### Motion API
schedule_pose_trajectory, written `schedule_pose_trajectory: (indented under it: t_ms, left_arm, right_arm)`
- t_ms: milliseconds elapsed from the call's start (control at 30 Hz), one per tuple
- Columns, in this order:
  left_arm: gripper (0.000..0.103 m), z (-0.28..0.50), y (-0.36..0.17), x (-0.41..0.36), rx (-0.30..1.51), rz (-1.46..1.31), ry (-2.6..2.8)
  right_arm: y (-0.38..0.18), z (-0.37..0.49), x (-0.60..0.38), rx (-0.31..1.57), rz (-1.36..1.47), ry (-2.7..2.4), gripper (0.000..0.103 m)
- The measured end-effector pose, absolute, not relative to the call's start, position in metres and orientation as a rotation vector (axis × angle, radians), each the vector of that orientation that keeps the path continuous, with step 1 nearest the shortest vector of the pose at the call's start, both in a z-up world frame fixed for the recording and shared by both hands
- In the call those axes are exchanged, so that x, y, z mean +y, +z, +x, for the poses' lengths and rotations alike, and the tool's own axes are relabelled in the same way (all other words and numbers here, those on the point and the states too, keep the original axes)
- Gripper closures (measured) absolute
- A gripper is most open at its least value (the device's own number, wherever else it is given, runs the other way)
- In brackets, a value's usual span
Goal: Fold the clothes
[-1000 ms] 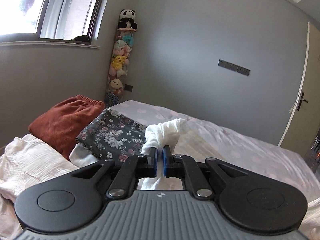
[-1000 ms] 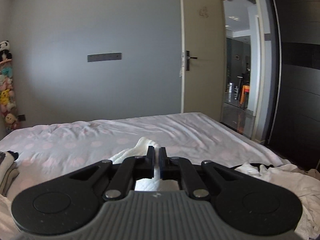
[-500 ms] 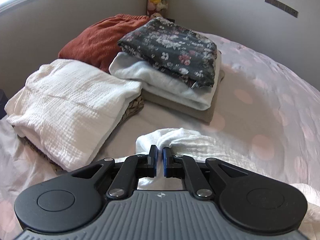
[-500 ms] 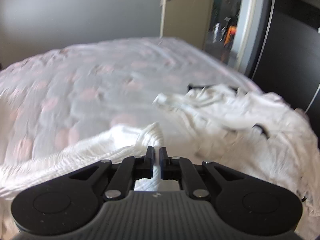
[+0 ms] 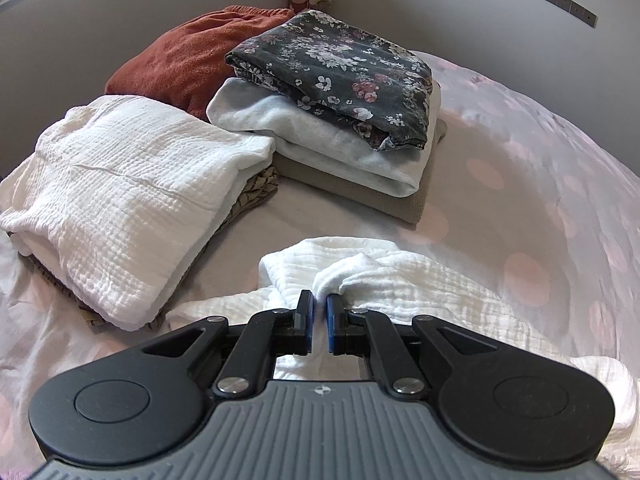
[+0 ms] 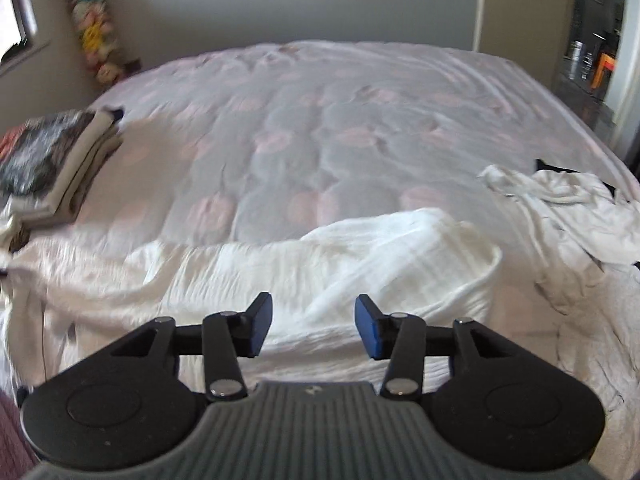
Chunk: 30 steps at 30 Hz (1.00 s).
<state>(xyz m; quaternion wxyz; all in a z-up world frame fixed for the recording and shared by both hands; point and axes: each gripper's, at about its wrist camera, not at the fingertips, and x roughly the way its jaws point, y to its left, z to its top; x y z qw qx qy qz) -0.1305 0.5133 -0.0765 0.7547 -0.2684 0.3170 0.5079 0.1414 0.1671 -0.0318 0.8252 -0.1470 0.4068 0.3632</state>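
Note:
A white crinkled garment (image 5: 408, 280) lies spread across the bed (image 5: 540, 152). My left gripper (image 5: 318, 303) is shut on a bunched corner of it, low over the sheet. In the right wrist view the same white garment (image 6: 328, 256) stretches from left to right below my right gripper (image 6: 314, 312). Its jaws are opening and stand apart, with the cloth lying under them and neither pad pressing on it.
Folded piles sit at the left: a white crinkled piece (image 5: 120, 196), a rust one (image 5: 192, 52), and a floral one (image 5: 340, 68) atop white and beige layers. An unfolded white heap (image 6: 568, 208) lies at the bed's right side. Plush toys (image 6: 94, 28) hang in the corner.
Both grippers tipped down from facing the wall and lowered the garment onto the bed. The right gripper's jaws, earlier shut on the cloth, have spread and let it go.

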Motion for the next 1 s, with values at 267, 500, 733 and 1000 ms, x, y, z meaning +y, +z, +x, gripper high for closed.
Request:
schedule_pose_trajectory:
  t_ms: [267,500,733,1000]
  left_arm:
    - [0.098,-0.134,-0.078,0.517,0.679,-0.609,1.098]
    - [0.098,-0.126,-0.076,0.516,0.649,-0.552,1.101]
    - [0.098,-0.129,-0.077,0.522,0.635,-0.579,1.101]
    - [0.099,-0.142,-0.06,0.521,0.485,-0.531,1.199]
  right_arm:
    - [-0.055,0.163,0.169,0.883,-0.332,0.579,0.031]
    - [-0.048,0.219,0.132,0.87,-0.151,0.334,0.024]
    - [-0.07,0.24,0.144,0.982,-0.119,0.329,0.091]
    - [0.005,0.206,0.227,0.748,-0.155,0.549,0.094]
